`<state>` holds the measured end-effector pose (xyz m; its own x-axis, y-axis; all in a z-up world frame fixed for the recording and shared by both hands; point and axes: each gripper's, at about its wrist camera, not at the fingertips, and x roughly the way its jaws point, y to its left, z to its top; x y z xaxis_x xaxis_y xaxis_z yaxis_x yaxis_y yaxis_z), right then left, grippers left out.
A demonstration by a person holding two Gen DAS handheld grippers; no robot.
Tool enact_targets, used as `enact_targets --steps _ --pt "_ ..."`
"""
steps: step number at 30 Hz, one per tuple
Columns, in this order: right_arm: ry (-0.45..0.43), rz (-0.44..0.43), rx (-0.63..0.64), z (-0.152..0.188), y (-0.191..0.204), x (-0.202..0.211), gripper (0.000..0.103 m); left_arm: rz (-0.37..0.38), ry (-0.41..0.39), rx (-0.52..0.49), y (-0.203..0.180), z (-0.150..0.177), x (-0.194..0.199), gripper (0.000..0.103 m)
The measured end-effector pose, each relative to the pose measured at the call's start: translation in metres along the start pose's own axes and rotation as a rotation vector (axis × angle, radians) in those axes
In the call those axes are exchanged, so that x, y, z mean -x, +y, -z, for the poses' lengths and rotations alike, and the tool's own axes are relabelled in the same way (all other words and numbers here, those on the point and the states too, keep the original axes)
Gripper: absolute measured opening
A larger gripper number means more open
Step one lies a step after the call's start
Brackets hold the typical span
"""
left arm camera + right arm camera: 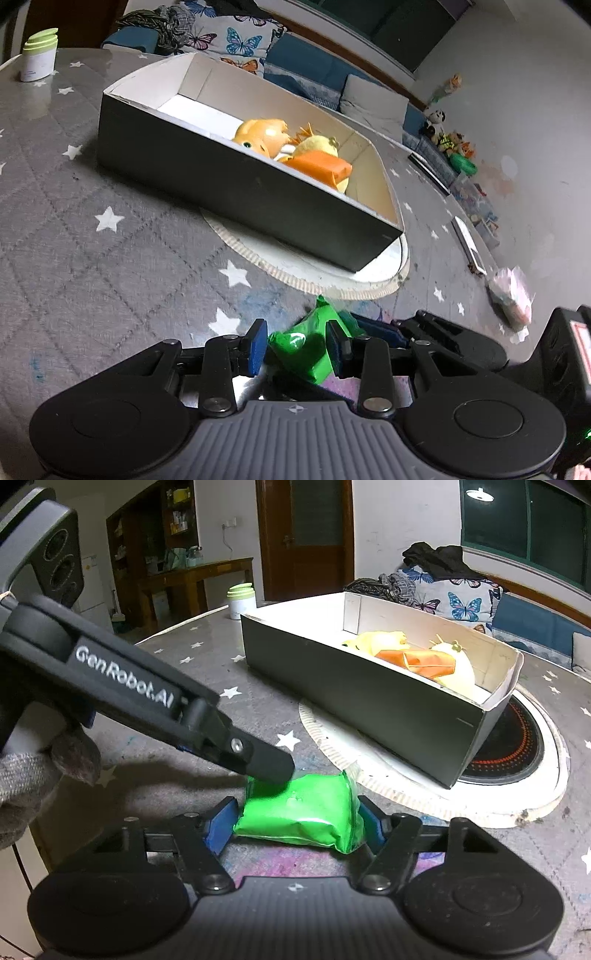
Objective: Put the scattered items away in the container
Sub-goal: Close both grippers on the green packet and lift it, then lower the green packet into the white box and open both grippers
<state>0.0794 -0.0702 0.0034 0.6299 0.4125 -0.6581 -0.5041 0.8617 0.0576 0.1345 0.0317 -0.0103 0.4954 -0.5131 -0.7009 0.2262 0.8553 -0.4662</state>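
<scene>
The glossy green plastic packet (299,814) lies on the grey star-printed tablecloth (110,258), just in front of the round white corrugated mat (424,794) and outside the container. Both tools meet at this packet.

The right gripper (295,821) straddles the packet lengthwise. Its blue pads (221,823) stand at the two short ends of the packet, touching or nearly touching the wrapper; the jaws are apart by the packet's length, and firm clamping cannot be confirmed.

The left gripper (297,345) approaches from the side. In the left wrist view, one blue pad sits against the packet's right-hand edge, while the other stands clear of it with a visible gap; the jaws are apart. In the right wrist view, one black finger of this tool rests over the packet's upper left corner.

The rectangular black cardboard box with a white interior (240,188) stands partly on the mat, near the packet. Inside it, toward one end, lie an orange plastic toy figure (260,134), a yellow plush toy (319,146) and an orange wrapped packet (321,166).

Beyond the box, a white jar with a pale green lid (38,55) stands on the tablecloth. A crumpled pink-and-white wrapper (511,295) lies well apart on the right-hand side.
</scene>
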Motion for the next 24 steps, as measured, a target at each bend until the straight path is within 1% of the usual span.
enact_targets --steps 4,7,15,19,24 --pt "-0.001 -0.01 0.009 -0.002 0.002 0.002 0.067 0.004 -0.003 0.002 0.0 0.003 0.005 0.037" --pt "-0.016 -0.011 0.021 -0.005 0.004 0.007 0.065 0.004 -0.022 -0.007 -0.003 0.003 0.013 0.037" --pt "-0.06 -0.015 0.063 -0.025 0.008 0.015 0.064 -0.008 -0.087 -0.008 -0.008 -0.011 0.034 0.037" --pt "-0.093 -0.012 0.098 -0.042 0.009 0.016 0.064 -0.019 -0.14 -0.014 -0.01 -0.029 0.043 0.037" --pt "-0.155 -0.002 0.122 -0.077 0.002 0.009 0.063 -0.038 -0.206 -0.023 -0.011 -0.065 0.046 0.037"
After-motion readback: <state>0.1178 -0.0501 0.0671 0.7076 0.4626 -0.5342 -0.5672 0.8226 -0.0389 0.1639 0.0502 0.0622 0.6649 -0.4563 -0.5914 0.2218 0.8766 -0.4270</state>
